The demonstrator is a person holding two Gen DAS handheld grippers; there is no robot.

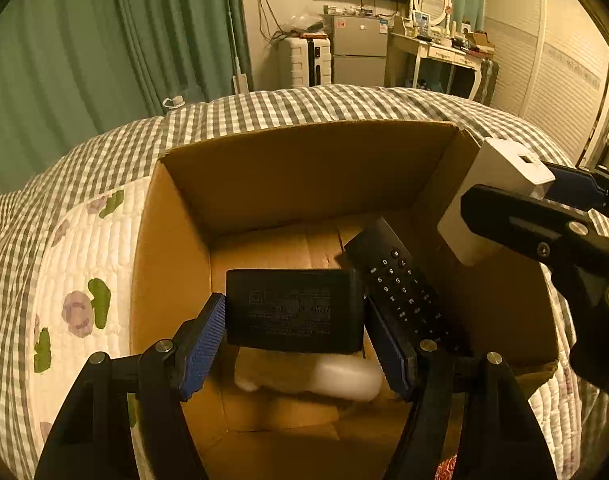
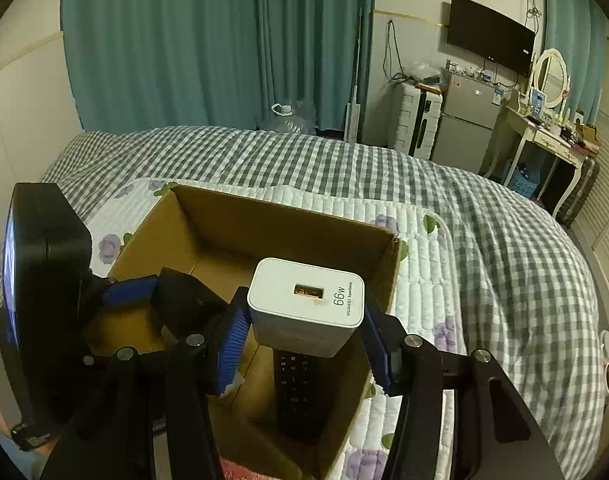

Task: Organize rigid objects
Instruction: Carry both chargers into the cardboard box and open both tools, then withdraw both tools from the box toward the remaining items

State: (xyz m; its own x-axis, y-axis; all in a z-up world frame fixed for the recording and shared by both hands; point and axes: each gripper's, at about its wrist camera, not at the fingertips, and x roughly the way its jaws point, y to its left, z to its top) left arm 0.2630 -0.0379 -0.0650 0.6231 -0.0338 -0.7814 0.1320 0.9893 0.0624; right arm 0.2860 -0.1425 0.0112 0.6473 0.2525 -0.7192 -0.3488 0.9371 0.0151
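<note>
An open cardboard box (image 1: 304, 168) sits on the bed; it also shows in the right wrist view (image 2: 264, 224). My left gripper (image 1: 300, 344) is shut on a black power adapter (image 1: 294, 310) and holds it above the inside of the box. My right gripper (image 2: 304, 332) is shut on a white Huawei charger (image 2: 304, 304), held over the box's right side; the charger also shows in the left wrist view (image 1: 492, 196). A black remote control (image 1: 400, 284) leans inside the box, below the charger (image 2: 300, 392). A white object (image 1: 344, 376) lies on the box floor.
The box rests on a floral white quilt (image 2: 420, 280) over a grey checked bedspread (image 2: 504, 240). Green curtains (image 2: 184, 40), a suitcase, a small fridge (image 2: 464, 120) and a dressing table (image 2: 552, 136) stand beyond the bed.
</note>
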